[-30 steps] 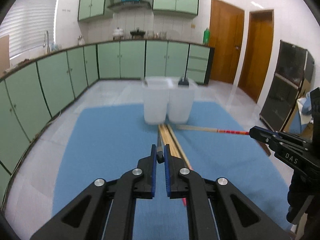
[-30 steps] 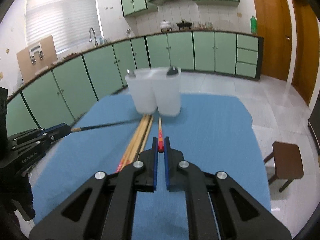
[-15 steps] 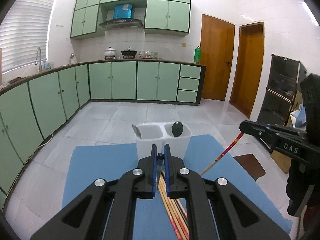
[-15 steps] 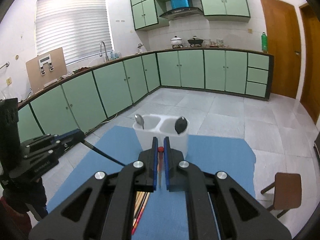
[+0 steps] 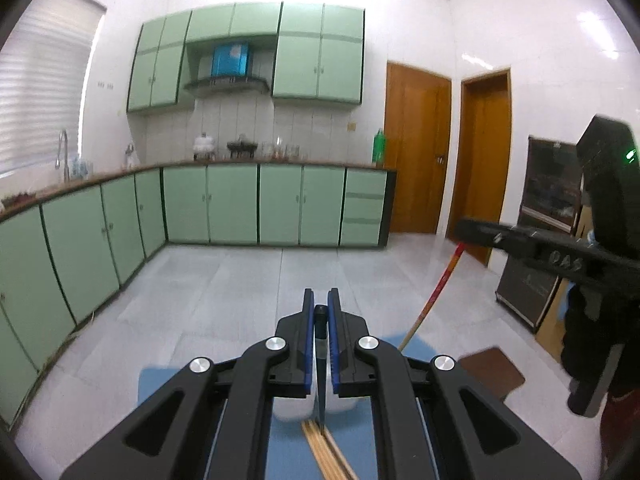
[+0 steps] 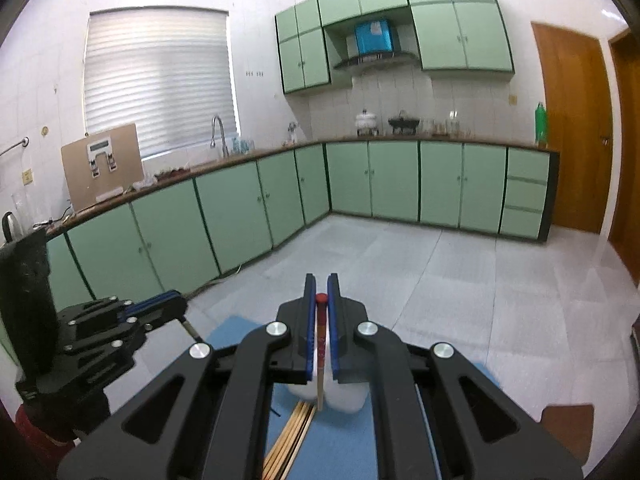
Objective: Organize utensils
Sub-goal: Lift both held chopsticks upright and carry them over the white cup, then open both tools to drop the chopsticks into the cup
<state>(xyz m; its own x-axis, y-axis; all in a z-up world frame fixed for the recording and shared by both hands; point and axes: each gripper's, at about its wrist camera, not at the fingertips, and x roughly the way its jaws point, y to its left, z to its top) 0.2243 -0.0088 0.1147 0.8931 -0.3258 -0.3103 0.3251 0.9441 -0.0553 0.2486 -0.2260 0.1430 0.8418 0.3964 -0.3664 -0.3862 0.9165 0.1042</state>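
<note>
My left gripper [image 5: 320, 300] is shut on the top end of a dark chopstick [image 5: 320, 344], which hangs down toward the white two-cup holder [image 5: 292, 408]. My right gripper [image 6: 321, 284] is shut on a red-tipped chopstick [image 6: 321, 344] that hangs over the same holder [image 6: 348, 398]. Both grippers are high above the blue mat [image 5: 160, 384], and my fingers hide most of the holder. A bundle of wooden chopsticks [image 5: 324, 452] lies on the mat in front of the holder. Each gripper shows in the other's view: right gripper [image 5: 464, 226], left gripper [image 6: 176, 300].
A brown stool [image 6: 568, 424] stands on the tiled floor right of the mat. Green kitchen cabinets [image 5: 232, 204] run along the back and left walls. A dark glass-fronted cabinet [image 5: 552, 200] and two wooden doors are on the right.
Both grippers have risen well above the mat, each with its chopstick. The chopsticks have swung from nearly level to hanging steeply. The holder has slid down under the fingers in both views.
</note>
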